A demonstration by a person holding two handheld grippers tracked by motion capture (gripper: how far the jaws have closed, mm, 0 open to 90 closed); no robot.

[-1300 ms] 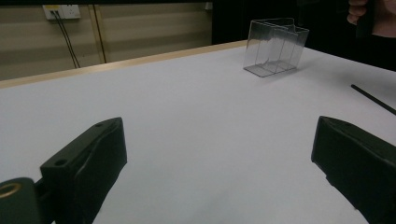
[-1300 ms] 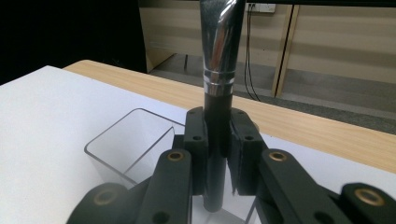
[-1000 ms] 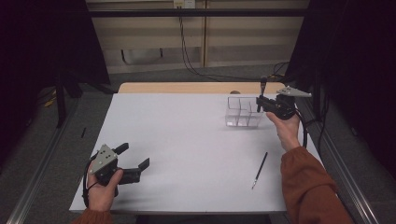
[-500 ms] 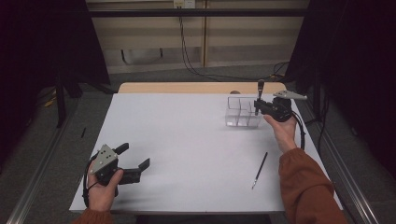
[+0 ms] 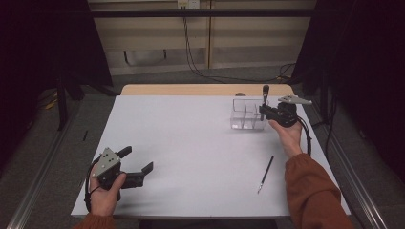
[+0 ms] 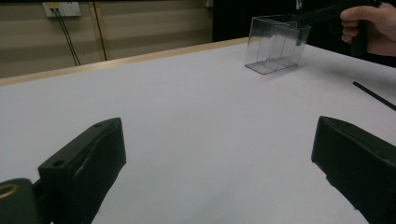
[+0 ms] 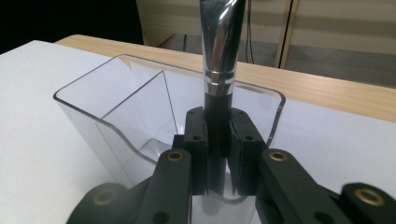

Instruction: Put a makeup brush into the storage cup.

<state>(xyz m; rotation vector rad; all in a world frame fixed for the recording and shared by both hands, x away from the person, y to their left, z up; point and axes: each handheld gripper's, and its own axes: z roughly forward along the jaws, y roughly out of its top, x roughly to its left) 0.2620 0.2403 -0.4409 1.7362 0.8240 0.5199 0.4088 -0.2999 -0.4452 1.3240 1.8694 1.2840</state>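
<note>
A makeup brush (image 7: 219,70) is clamped upright between the closed fingers (image 7: 194,140) of the right gripper (image 5: 265,110), over the near edge of a clear divided organizer (image 5: 246,114) at the table's (image 5: 191,143) far right. The right hand (image 5: 289,136) is stretched forward. The left gripper (image 5: 136,164) is held low near the left front, fingers wide apart and empty.
</note>
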